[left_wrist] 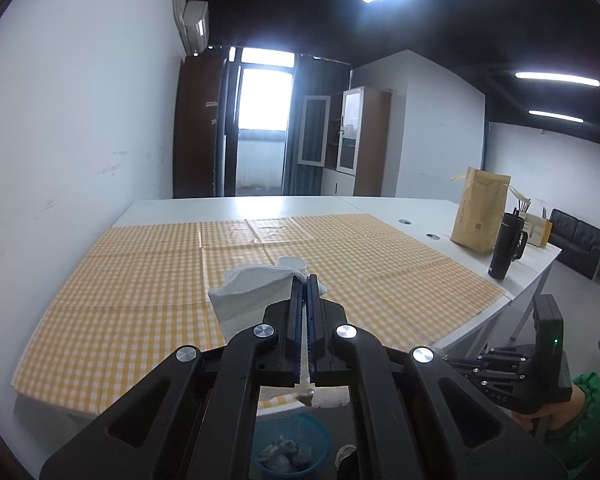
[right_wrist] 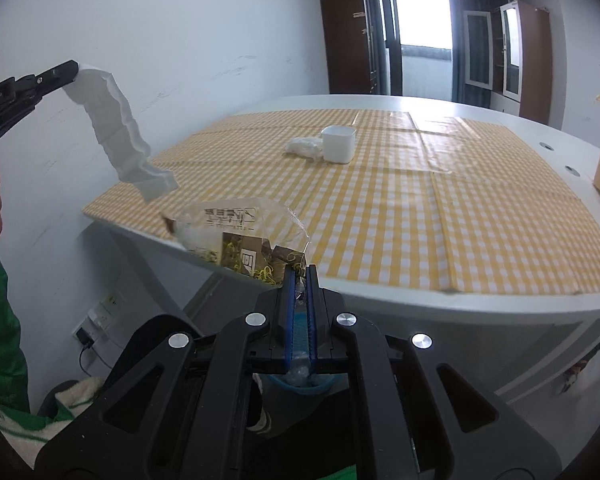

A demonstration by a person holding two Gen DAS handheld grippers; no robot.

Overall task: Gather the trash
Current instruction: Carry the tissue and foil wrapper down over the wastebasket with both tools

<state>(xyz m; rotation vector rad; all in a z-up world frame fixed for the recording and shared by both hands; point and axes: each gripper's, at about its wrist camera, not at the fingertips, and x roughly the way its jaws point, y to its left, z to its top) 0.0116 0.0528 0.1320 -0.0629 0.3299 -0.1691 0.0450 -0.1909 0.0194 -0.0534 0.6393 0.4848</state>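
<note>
My left gripper (left_wrist: 306, 280) is shut on a white paper napkin (left_wrist: 248, 300), which hangs to its left over the near edge of the checked tablecloth (left_wrist: 140, 280). In the right wrist view the same left gripper (right_wrist: 74, 68) holds the long crumpled napkin (right_wrist: 120, 128) dangling at upper left. My right gripper (right_wrist: 300, 270) is shut on a clear plastic snack wrapper (right_wrist: 236, 236) with brown print, held over the table's near edge. A white cup (right_wrist: 339, 143) and a crumpled white tissue (right_wrist: 305, 146) lie on the cloth. A blue mesh basket (left_wrist: 290, 446) with trash in it sits below on the floor.
A brown paper bag (left_wrist: 480, 208) and a black tumbler (left_wrist: 506, 246) stand at the table's right end. A white wall (left_wrist: 80, 140) runs along the left. A green sleeve (right_wrist: 0, 332) and a hand are at the left edge. Wall sockets (right_wrist: 96, 320) are under the table.
</note>
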